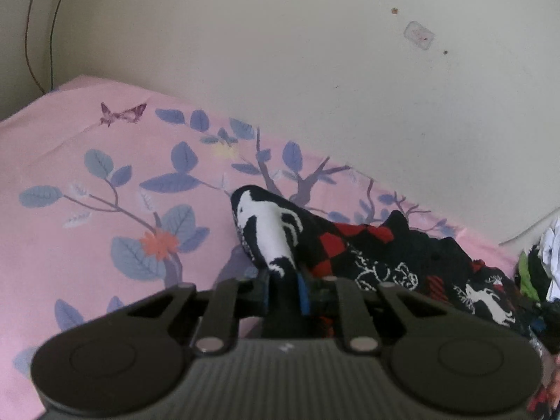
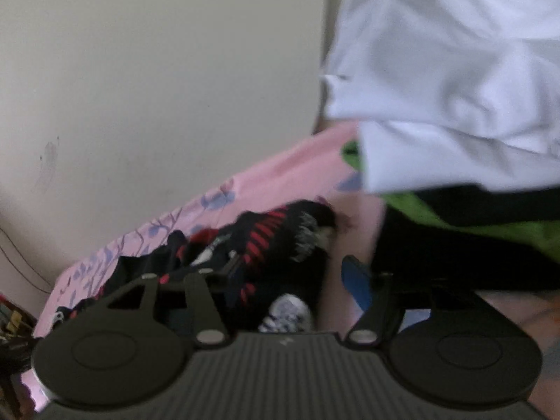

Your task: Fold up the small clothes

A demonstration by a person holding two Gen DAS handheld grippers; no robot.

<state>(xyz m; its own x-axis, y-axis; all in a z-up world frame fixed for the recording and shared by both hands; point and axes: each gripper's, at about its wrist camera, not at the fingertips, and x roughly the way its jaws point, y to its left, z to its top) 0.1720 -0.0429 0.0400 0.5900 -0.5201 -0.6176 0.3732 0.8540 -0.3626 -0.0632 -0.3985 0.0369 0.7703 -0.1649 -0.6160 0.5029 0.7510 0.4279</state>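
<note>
A black garment (image 1: 378, 255) with red checks and white deer figures lies crumpled on the pink floral bedsheet (image 1: 105, 182). My left gripper (image 1: 285, 287) is shut on one end of it, and a black-and-white fold stands up between the blue pads. In the blurred right wrist view the same garment (image 2: 273, 241) lies under my right gripper (image 2: 290, 276). That gripper's jaws stand apart, and its blue right pad (image 2: 357, 283) is clear of the cloth.
A pile of other clothes sits at the right: a white garment (image 2: 448, 80) over green cloth (image 2: 455, 217) and black cloth (image 2: 455, 259). The pile also shows at the edge of the left view (image 1: 539, 266). A cream wall (image 1: 315, 70) runs right behind the bed, with thin cables (image 1: 38, 35) hanging at left.
</note>
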